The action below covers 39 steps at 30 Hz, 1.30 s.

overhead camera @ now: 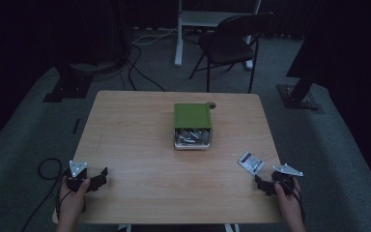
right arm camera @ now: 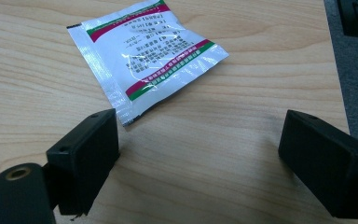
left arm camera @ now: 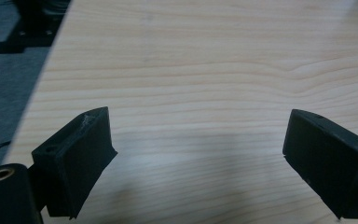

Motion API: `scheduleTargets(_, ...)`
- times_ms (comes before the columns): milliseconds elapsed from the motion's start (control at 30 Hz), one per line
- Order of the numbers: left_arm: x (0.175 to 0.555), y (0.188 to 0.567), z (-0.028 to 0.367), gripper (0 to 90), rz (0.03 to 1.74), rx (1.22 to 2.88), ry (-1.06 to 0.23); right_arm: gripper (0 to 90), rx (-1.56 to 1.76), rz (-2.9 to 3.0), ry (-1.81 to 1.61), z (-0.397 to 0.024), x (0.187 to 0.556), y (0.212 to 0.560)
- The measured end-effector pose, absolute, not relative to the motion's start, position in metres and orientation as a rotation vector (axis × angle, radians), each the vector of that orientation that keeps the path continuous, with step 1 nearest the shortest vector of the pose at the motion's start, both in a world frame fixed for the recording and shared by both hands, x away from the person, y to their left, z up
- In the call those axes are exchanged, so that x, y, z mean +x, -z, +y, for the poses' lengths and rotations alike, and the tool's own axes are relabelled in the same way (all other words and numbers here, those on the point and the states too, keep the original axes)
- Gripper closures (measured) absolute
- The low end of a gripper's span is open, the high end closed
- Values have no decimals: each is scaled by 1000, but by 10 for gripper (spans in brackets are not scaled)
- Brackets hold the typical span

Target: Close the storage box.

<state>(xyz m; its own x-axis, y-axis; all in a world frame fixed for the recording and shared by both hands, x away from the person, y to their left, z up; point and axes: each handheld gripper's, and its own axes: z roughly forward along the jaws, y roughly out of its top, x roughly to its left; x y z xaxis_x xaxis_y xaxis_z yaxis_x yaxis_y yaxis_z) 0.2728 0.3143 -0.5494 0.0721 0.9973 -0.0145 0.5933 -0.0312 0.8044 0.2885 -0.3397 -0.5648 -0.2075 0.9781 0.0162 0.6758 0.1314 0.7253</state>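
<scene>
Sachet (right arm camera: 144, 58) lies just ahead-left of the spread right hand-held gripper (right arm camera: 200, 154), apparently untouched; left hand-held gripper (left arm camera: 200, 158) is spread, well apart.

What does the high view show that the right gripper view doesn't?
High view: the green box with small packets in its open front, a folding chair beyond the table, and the left hand-held gripper, open.
Right gripper view: the sachet's printed text and red-green stripes.
Both: the sachet, the wooden table, and the right hand-held gripper, open just short of the sachet.
</scene>
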Motion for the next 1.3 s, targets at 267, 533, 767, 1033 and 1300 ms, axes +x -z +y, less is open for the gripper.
scheduleTargets(267,267,549,321,90,1707,1671,-839,117,1587,1945,-850,-340,288,565)
scheduleTargets(533,264,552,319,90,1784,1675,-832,117,1586,1945,-851,-340,288,565)
scheduleTargets(767,265,556,318,90,1809,1652,-804,117,1586,1945,-852,-340,288,565)
scheduleTargets(1033,266,558,315,91,1833,1700,-774,117,1586,1945,-852,-340,287,565)
scheduleTargets(1300,267,558,314,90,1831,1714,-766,117,1586,1945,-852,-340,287,565)
